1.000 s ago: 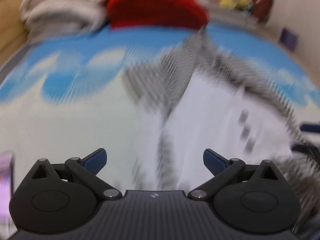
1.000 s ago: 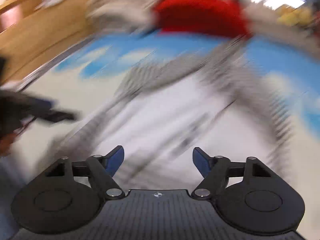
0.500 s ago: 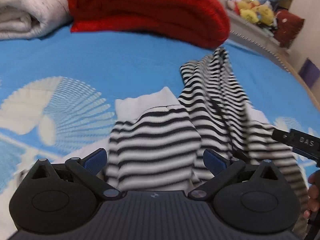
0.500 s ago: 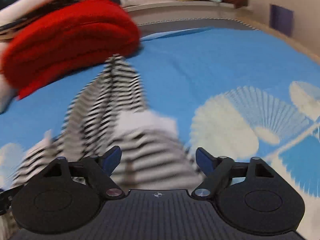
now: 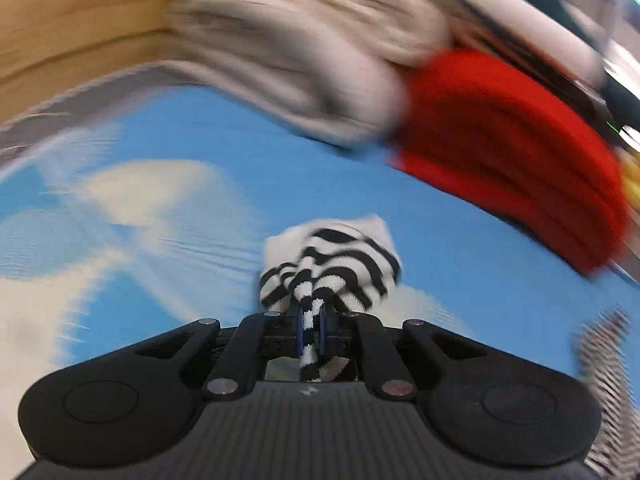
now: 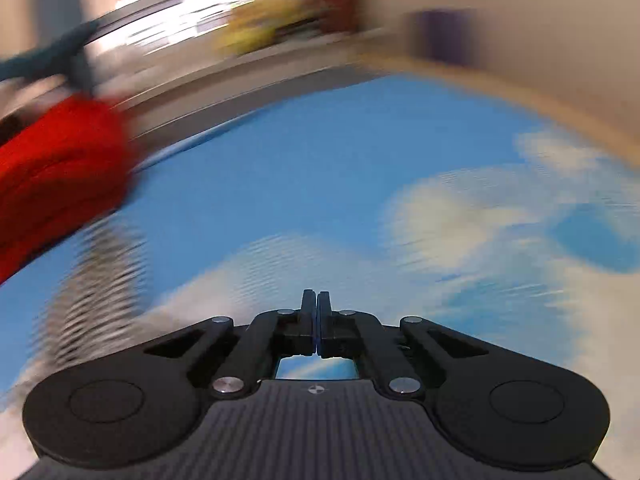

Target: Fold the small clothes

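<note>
— What is held at the bottom middle?
— A striped top (image 5: 332, 268) is pinched tight by the left gripper (image 5: 311, 320). The right gripper (image 6: 316, 312) is shut on nothing. More stripes are seen blurred at its left.
— And farther up?
— A blue sheet (image 5: 192, 136), then a red blanket (image 5: 512, 152) at the upper right.

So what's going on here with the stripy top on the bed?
A person is folding small clothes with a handheld gripper in each hand. The left gripper is shut on a bunched part of the black-and-white striped garment, above the blue patterned bedspread. The right gripper is shut too, with nothing visible between its fingers; it may be holding cloth out of view. A red folded blanket lies behind. Both views are motion-blurred.
</note>
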`<move>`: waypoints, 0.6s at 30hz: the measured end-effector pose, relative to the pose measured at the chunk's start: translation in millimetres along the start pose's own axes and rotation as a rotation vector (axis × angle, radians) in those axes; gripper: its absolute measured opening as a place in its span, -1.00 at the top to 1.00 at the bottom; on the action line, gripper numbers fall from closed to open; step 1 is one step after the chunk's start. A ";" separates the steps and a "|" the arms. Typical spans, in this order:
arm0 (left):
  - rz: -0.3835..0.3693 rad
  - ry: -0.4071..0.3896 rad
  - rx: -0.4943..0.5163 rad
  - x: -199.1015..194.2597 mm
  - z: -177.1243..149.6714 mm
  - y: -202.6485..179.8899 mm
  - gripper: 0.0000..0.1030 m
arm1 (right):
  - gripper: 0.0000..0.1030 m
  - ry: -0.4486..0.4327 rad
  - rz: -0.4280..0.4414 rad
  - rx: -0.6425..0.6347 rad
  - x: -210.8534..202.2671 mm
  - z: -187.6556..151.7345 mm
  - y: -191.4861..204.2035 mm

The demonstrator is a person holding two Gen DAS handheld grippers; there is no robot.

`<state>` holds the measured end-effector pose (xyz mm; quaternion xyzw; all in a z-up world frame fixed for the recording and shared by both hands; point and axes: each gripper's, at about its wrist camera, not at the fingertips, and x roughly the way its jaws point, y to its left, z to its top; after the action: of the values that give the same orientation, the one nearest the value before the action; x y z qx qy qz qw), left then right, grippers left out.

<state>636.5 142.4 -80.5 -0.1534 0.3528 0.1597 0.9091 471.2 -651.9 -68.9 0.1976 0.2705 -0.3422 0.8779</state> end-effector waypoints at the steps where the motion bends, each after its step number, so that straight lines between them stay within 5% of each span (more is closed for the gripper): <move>1: 0.055 -0.002 -0.037 3.5 3.7 28.0 0.86 | 1.00 -0.036 -0.115 0.036 2.5 6.8 -27.7; 3: 0.116 0.014 -0.113 13.1 3.2 74.7 0.86 | 1.00 -0.006 -0.176 0.146 12.8 12.7 -75.6; 6: 0.193 0.046 -0.195 25.8 -12.9 122.0 0.86 | 0.77 0.115 0.057 0.365 26.5 2.3 -118.9; 7: 0.216 0.060 -0.209 25.0 -16.6 134.7 0.86 | 0.39 0.135 0.138 0.387 29.8 -2.6 -112.2; 9: 0.225 0.059 -0.221 24.1 -31.2 150.1 0.85 | -0.20 0.157 0.244 0.361 39.4 -15.4 -78.5; 14: 0.294 0.033 -0.103 29.8 -28.8 126.3 0.85 | -0.43 0.262 0.563 0.189 41.3 -20.3 43.5; 16: 0.295 0.038 -0.114 25.3 -29.7 124.4 0.85 | -0.59 0.274 0.565 0.077 46.2 -26.8 96.6; 18: 0.299 0.044 -0.117 26.7 -29.4 125.6 0.84 | -0.54 0.284 0.467 -0.073 53.7 -39.2 141.1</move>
<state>587.7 249.0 -140.5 -0.1555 0.3816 0.3100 0.8568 591.0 -560.5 -109.2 0.2689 0.3502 -0.0894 0.8928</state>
